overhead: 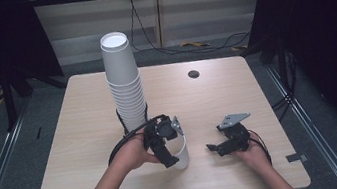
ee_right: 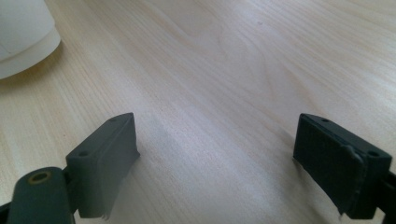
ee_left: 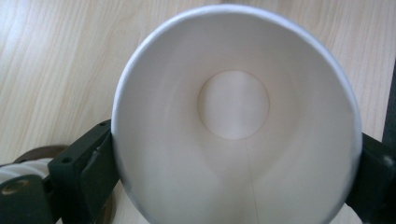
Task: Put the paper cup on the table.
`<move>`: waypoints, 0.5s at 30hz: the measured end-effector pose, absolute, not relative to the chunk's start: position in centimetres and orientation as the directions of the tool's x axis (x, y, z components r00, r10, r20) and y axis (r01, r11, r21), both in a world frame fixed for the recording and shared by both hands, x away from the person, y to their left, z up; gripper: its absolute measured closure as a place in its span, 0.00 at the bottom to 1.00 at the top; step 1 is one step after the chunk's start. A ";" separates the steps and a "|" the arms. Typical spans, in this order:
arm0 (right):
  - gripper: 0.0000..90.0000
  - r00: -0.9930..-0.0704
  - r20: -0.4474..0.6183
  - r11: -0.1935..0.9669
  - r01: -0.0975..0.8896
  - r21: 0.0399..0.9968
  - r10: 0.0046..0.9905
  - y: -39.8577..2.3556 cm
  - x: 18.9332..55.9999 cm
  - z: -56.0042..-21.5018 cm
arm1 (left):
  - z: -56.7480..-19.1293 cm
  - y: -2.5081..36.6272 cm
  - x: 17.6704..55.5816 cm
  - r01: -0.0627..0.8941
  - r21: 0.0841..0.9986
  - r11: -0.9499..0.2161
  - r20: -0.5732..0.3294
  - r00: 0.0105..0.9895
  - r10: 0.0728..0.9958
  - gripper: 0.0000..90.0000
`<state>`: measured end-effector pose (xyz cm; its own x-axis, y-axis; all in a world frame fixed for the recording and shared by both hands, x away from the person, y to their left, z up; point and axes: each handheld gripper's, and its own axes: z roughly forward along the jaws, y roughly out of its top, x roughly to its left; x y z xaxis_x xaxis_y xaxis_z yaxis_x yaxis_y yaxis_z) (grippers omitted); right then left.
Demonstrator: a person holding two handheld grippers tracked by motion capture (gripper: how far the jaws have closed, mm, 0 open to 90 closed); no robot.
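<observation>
The left hand (overhead: 132,154) reaches in low and tips its gripper (overhead: 167,148) down over a cup (overhead: 181,154) standing on the counter (overhead: 82,137) before the stack (overhead: 126,88); its fingers (ee_left: 88,163) flank the rim, whether pressing I cannot tell. The right gripper (overhead: 215,147) rests level, its fingers (ee_right: 105,158) spread over bare wood.

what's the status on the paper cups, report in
Left hand-held gripper jaws flank single paper cup, upright on table. Right hand-held gripper open, empty. Cup stack behind; nothing in the way.
</observation>
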<state>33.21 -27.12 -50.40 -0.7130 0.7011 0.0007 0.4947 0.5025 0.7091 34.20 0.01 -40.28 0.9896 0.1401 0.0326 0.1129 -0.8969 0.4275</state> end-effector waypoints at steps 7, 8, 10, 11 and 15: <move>0.15 -0.713 0.003 0.501 0.496 0.709 0.701 -27.1 33.2 -50.4 | -40.7 -0.7 34.4 0.117 0.455 -0.883 0.027 0.989 0.145 0.07; 0.15 -0.714 0.004 0.501 0.495 0.710 0.700 -27.1 33.2 -50.4 | -40.7 -0.8 34.4 0.116 0.457 -0.882 0.026 0.989 0.144 0.07; 0.15 -0.714 0.003 0.501 0.494 0.710 0.700 -27.1 33.2 -50.4 | -40.9 -1.0 34.4 0.118 0.463 -0.878 0.019 0.990 0.143 0.07; 0.15 -0.714 0.004 0.501 0.496 0.710 0.700 -27.1 33.2 -50.4 | -41.1 -1.1 34.5 0.117 0.462 -0.879 0.017 0.990 0.140 0.07; 0.15 -0.715 0.003 0.502 0.494 0.710 0.700 -27.1 33.2 -50.4 | -41.7 -1.4 34.5 0.123 0.460 -0.879 0.011 0.990 0.144 0.07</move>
<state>33.24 -27.15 -50.40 -0.7145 0.6996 0.0027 0.4938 0.5016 0.7104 34.48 -1.36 -41.66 0.9895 0.1441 0.0114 0.1227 -0.8794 0.4601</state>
